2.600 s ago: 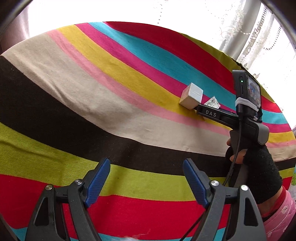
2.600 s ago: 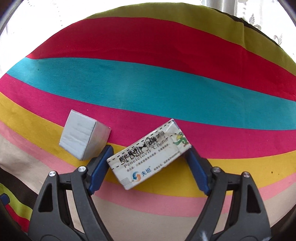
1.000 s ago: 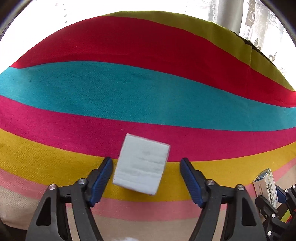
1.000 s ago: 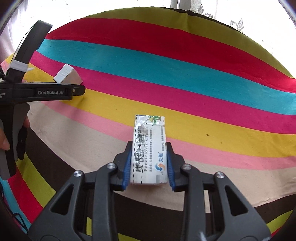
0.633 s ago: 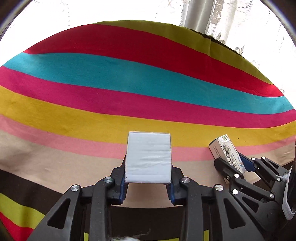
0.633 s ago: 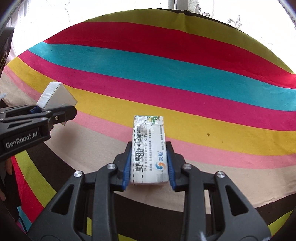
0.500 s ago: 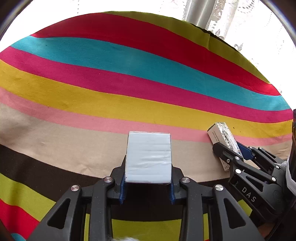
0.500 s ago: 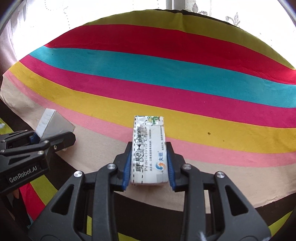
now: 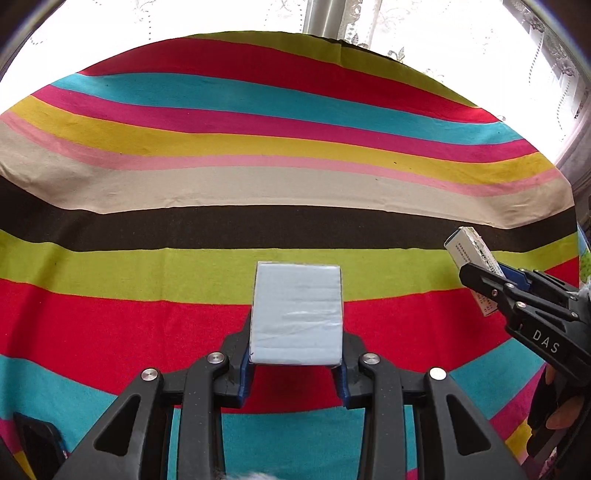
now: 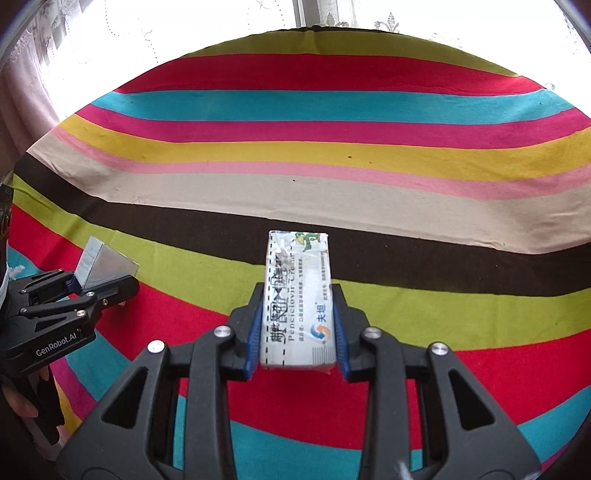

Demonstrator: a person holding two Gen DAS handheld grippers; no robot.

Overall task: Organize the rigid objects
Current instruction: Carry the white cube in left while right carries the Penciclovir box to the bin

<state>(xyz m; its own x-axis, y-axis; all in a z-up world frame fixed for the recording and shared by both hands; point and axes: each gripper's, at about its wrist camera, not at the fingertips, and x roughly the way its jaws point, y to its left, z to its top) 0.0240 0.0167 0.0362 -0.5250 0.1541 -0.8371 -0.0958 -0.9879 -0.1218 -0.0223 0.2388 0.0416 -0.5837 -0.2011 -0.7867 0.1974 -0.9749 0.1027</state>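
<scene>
Left tongs (image 9: 295,363), low in the centre of the left wrist view, pinching a plain pale box (image 9: 296,314) between the blue pads (image 9: 244,373), its blank top face turned to the lens, held clear above the red and lime bands of the striped cloth (image 9: 258,184) covering the table. Same box seen from the side at the left edge of the right wrist view (image 10: 105,266), a grey wedge poking out of black tongs (image 10: 96,286) lettered "GenRobot.AI". Right tongs (image 10: 297,360), bottom centre of that view, clamped on a white carton (image 10: 297,299) lying lengthwise between the pads, printed face up with "Penciclovir Cream", Chinese characters, a dashed line down its left edge and a small green figure at the far end. Only a narrow side of that carton (image 9: 474,254) visible at the right edge of the left wrist view, jutting up-left from tongs (image 9: 491,280) marked "DAS", with a dark-gloved hand (image 9: 554,413) beneath. Bright window and lace curtain (image 10: 110,33) along the top of both views.
</scene>
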